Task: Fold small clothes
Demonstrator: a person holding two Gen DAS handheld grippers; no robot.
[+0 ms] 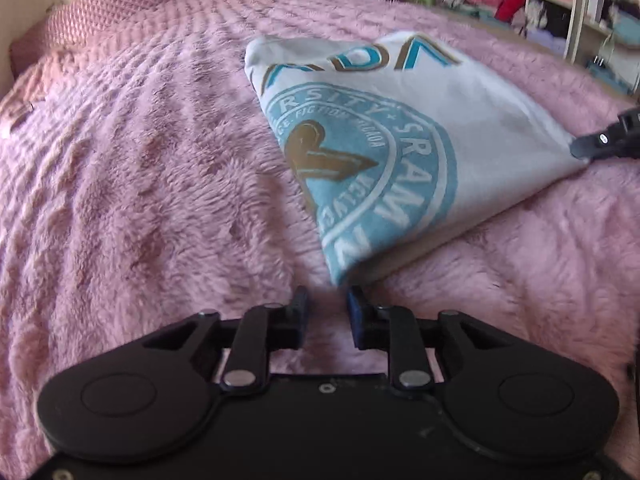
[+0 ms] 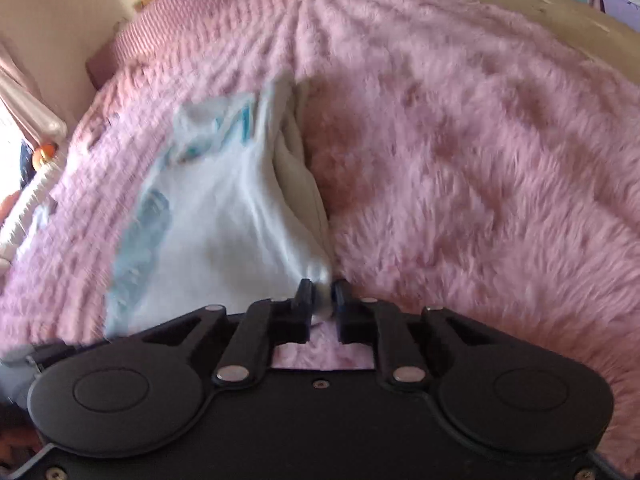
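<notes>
While the white T-shirt (image 1: 400, 128) lies folded on the fuzzy pink bedspread (image 1: 140, 184), its long axis runs from the near corner just ahead of the left gripper (image 1: 327, 300) up and away toward the shelves (image 1: 560, 8). The left jaws stand spread, nothing between them. The right gripper (image 2: 321, 296) pinches the shirt's side corner — cloth bunched between its jaws. Folded edges lie open along the right side. Bare bedspread stretches wide to the left, toward the pillow (image 1: 100, 12).
</notes>
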